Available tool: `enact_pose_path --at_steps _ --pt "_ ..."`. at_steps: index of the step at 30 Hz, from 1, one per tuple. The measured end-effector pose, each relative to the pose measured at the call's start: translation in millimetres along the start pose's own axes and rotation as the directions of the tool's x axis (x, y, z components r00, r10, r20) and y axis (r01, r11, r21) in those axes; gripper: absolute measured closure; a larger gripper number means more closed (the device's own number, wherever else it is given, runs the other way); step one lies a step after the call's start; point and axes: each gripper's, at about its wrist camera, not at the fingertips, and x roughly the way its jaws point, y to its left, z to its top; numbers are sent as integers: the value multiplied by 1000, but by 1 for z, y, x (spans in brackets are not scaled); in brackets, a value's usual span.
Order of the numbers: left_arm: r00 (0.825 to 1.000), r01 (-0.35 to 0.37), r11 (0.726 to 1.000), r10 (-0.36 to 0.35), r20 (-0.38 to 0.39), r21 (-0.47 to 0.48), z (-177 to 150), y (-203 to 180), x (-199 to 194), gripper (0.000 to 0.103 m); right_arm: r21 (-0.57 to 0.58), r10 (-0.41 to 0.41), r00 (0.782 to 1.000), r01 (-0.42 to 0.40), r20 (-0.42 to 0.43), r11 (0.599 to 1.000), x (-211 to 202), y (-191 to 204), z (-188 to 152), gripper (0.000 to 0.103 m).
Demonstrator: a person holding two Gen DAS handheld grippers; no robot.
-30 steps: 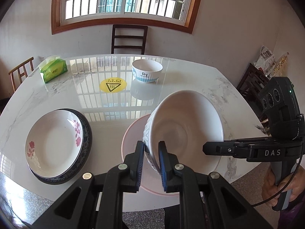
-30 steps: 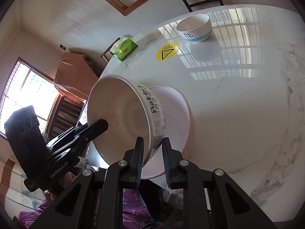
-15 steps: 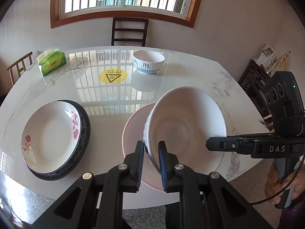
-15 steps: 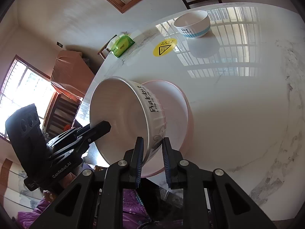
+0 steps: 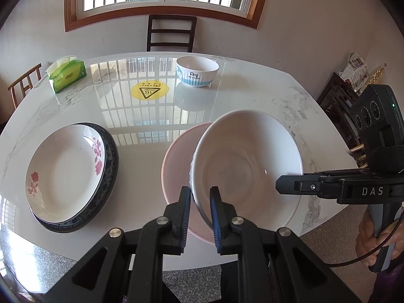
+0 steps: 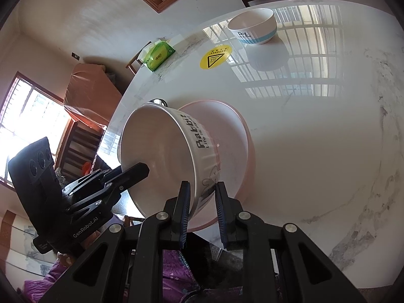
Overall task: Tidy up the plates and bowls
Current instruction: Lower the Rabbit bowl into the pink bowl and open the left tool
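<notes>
1. Far left of the table [image 5: 252,93]: I see a floral plate [image 5: 63,171] stacked on a dark-rimmed plate [image 5: 111,159]. Both lie flat; I judge this stack sorted.
2. Rear of table: a green tissue pack [image 5: 67,75], a yellow warning sticker [image 5: 149,91] and the Dog bowl [image 5: 197,72], upright and well apart from the work area.
3. Centre: my left gripper [image 5: 199,202] is closed on the near rim of the Rabbit bowl [image 5: 247,166], one finger inside, one outside.
4. The Rabbit bowl is tilted, its mouth turned toward me, above the pink plate [image 5: 176,156]. Whether its base touches the plate I cannot tell.
5. Right: my right gripper [image 6: 200,199] pinches the opposite rim of the same bowl, fingers narrowly parted by the wall thickness.
6. Step in hand, as I judge it: two-handed carry of the Rabbit bowl.
7. Next move calls for keeping both grips level and moving both hands together, probably toward the Dog bowl for nesting; uneven motion risks twisting the rim free.
</notes>
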Motion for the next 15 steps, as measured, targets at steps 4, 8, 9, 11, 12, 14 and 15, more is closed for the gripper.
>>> enact_pose_path --at_steps 4,8,9,11,12,14,15 --pt "1000 2 1000 -2 -21 -9 -2 3 6 87 4 -7 1000 7 -9 1000 3 0 2 83" --pt "1000 -4 1000 4 -30 -11 -2 3 9 87 6 -15 1000 15 -17 1000 6 0 4 82" --pt "1000 -4 1000 4 -30 -11 -2 3 9 87 6 -16 1000 16 -19 1000 6 0 5 82" --pt "1000 -1 1000 1 -32 -12 -2 3 9 87 3 -21 1000 21 -21 1000 7 1 5 81" --pt "999 -2 1000 1 -32 -13 -3 3 9 87 2 -24 999 24 -21 1000 7 1 6 81" --pt "999 -3 1000 2 -33 -11 -3 2 9 87 5 -25 999 25 -20 1000 7 0 6 81" --pt "999 -3 1000 2 -34 -13 -3 3 9 87 6 -26 999 26 -19 1000 6 0 6 81"
